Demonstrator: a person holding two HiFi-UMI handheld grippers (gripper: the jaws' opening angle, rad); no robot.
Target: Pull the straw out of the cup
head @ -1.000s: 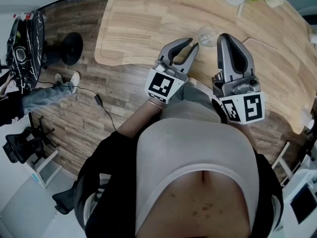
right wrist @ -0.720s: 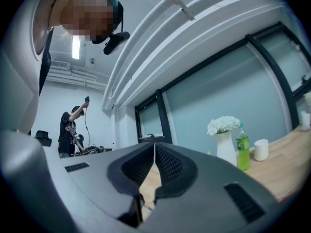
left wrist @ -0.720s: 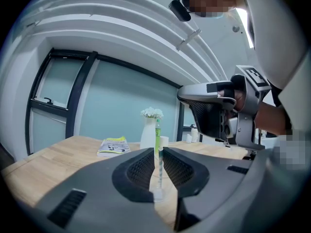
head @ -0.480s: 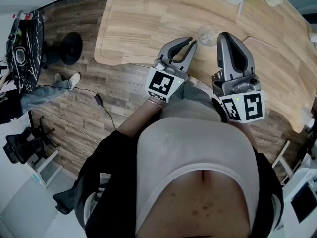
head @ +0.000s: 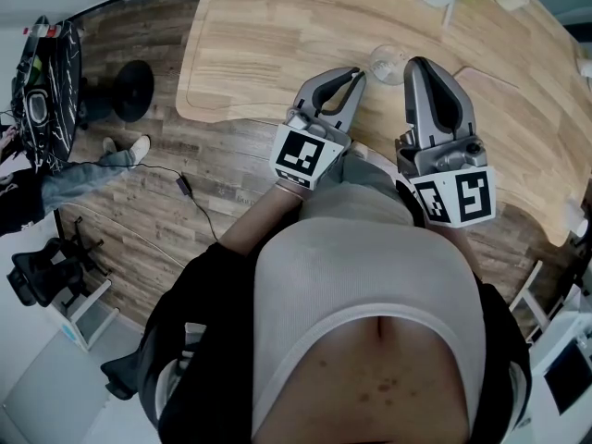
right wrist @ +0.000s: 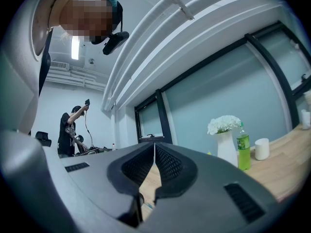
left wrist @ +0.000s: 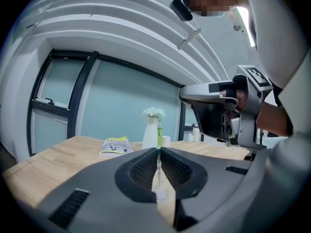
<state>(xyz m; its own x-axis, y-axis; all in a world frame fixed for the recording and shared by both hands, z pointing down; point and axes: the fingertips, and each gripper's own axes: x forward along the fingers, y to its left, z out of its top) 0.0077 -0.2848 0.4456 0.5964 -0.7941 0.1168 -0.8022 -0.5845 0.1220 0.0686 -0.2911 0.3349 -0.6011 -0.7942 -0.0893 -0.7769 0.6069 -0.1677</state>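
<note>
A small clear glass cup (head: 388, 63) stands on the wooden table (head: 277, 26) near its front edge. A thin clear straw (left wrist: 158, 171) runs upright through the gap behind my left gripper's tips. My left gripper (head: 357, 74) sits just left of the cup. Its jaws have just been closing and now press together on the straw (left wrist: 158, 150). My right gripper (head: 418, 66) hovers just right of the cup. In the right gripper view its jaws (right wrist: 154, 145) meet at the tips, and I see nothing between them.
At the table's far side stand a white vase of flowers (left wrist: 151, 130), a green bottle (left wrist: 159, 134) and a white cup (left wrist: 166, 141), with a booklet (left wrist: 115, 146) lying to their left. A person (right wrist: 73, 130) stands in the background. A chair base (head: 134, 89) is on the floor at the left.
The left gripper's jaws have come together, from clearly apart to closed. Neither hand has shifted, and the cup stands where it was.
</note>
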